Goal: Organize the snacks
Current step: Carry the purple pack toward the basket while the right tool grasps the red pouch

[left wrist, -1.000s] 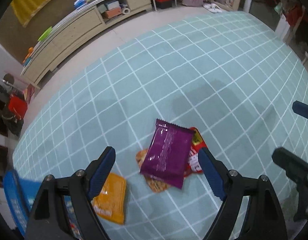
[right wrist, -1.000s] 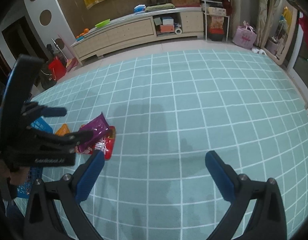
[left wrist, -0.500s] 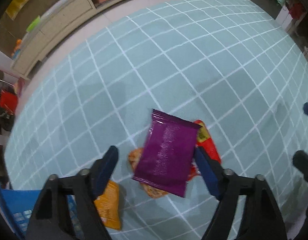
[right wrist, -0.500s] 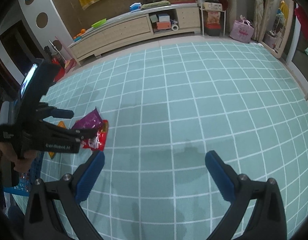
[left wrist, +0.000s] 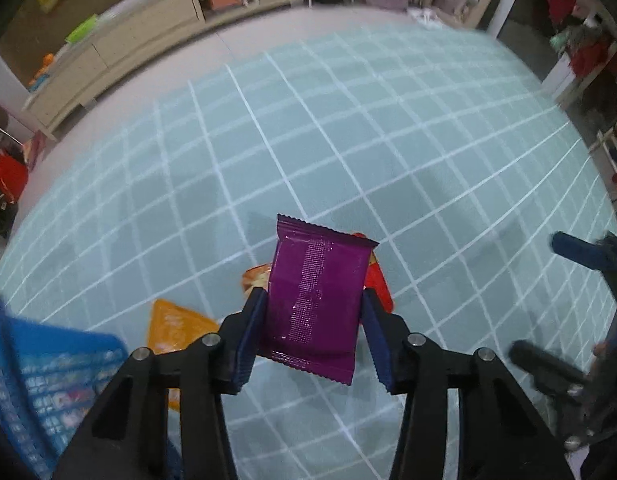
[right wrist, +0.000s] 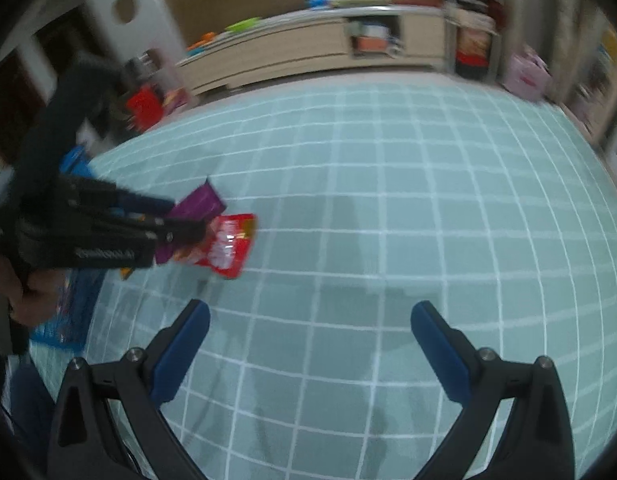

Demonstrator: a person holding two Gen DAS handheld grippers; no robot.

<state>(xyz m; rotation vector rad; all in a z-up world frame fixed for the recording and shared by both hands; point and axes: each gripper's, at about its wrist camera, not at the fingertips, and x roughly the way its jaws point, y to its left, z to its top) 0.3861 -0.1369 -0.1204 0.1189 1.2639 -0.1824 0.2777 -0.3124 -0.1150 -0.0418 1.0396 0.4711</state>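
Note:
My left gripper (left wrist: pixel 313 332) is shut on a purple snack packet (left wrist: pixel 316 300), its blue pads pressing both long sides. Under the packet lie a red packet (left wrist: pixel 378 286) and an orange-patterned packet (left wrist: pixel 256 276); a yellow-orange packet (left wrist: pixel 170 322) lies to the left. In the right wrist view the left gripper (right wrist: pixel 160 220) holds the purple packet (right wrist: pixel 198 204) beside the red packet (right wrist: pixel 230 246). My right gripper (right wrist: pixel 310 344) is open and empty over the teal mat, to the right of the packets.
A blue basket (left wrist: pixel 32 376) with printed items stands at the lower left, also in the right wrist view (right wrist: pixel 74 304). The teal grid mat (left wrist: pixel 348 128) covers the floor. A long low cabinet (right wrist: pixel 308 48) runs along the far wall. The right gripper (left wrist: pixel 588 264) shows at the right edge.
My left gripper has moved down over the purple packet and closed on its sides. The right gripper has shifted closer to the packets, still open.

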